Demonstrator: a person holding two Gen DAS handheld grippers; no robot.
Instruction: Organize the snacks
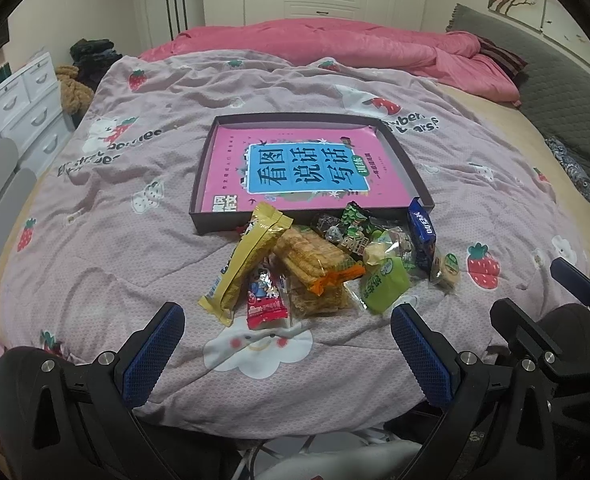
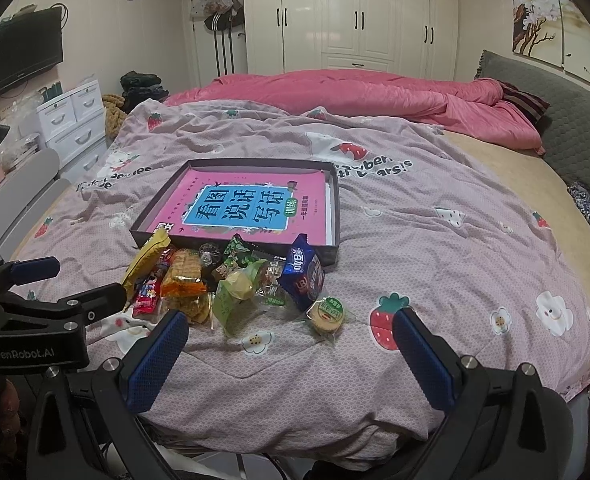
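Both tongs, left [image 1: 287,340] and right [image 2: 291,346], are held spread, nothing pinched. Snack pile [image 1: 323,264] is heaped near the tray [image 1: 411,164] on the bed [image 1: 135,240].

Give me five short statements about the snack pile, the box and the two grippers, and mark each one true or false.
1. The left gripper is open and holds nothing. True.
2. The snacks already lie inside the shallow box. False: they sit heaped on the quilt in front of it.
3. A pink book lies in the box. True.
4. The right gripper is shut on the blue Oreo pack. False: it is open and empty.
5. The round green-labelled snack lies at the right edge of the pile. True.
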